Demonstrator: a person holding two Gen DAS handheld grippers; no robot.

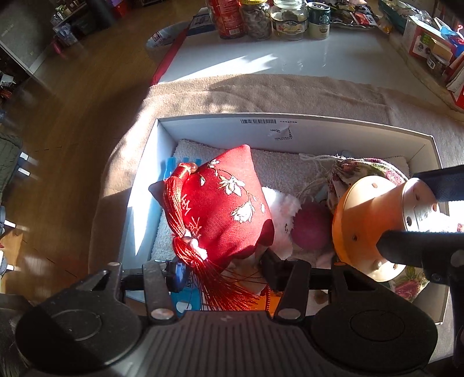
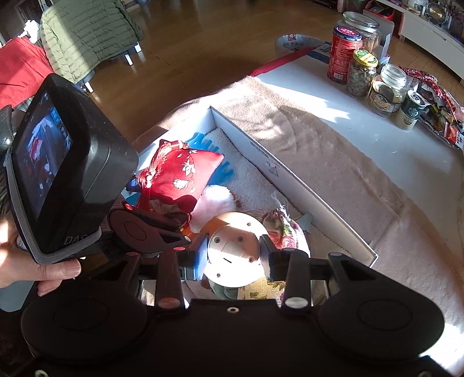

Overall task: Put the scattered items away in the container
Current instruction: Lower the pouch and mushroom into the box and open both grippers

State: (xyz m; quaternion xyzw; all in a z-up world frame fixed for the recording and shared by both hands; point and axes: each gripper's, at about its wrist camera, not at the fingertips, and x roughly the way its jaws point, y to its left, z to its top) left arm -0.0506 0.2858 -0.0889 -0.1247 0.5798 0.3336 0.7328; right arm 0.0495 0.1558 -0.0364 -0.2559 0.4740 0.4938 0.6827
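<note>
A white cardboard box (image 1: pixel 220 120) lined with a white towel sits on a beige cloth. My left gripper (image 1: pixel 223 271) is shut on a red embroidered pouch with tassels (image 1: pixel 220 203) and holds it over the box's left part; the pouch also shows in the right wrist view (image 2: pixel 179 177). My right gripper (image 2: pixel 235 255) is shut on a round orange and silver device (image 2: pixel 233 246), held over a floral drawstring bag (image 2: pixel 285 229) inside the box; the device also shows in the left wrist view (image 1: pixel 374 220). A blue comb (image 1: pixel 177 168), a white plush (image 1: pixel 282 208) and a dark red ball (image 1: pixel 311 229) lie in the box.
Jars and cans (image 1: pixel 272 18) stand at the far end of the white table (image 1: pixel 319 58), with snack packets (image 2: pixel 440 116) beside them. Boxes (image 1: pixel 432 43) line the table's right side. A chair with a green jacket (image 2: pixel 87 37) stands on the wooden floor.
</note>
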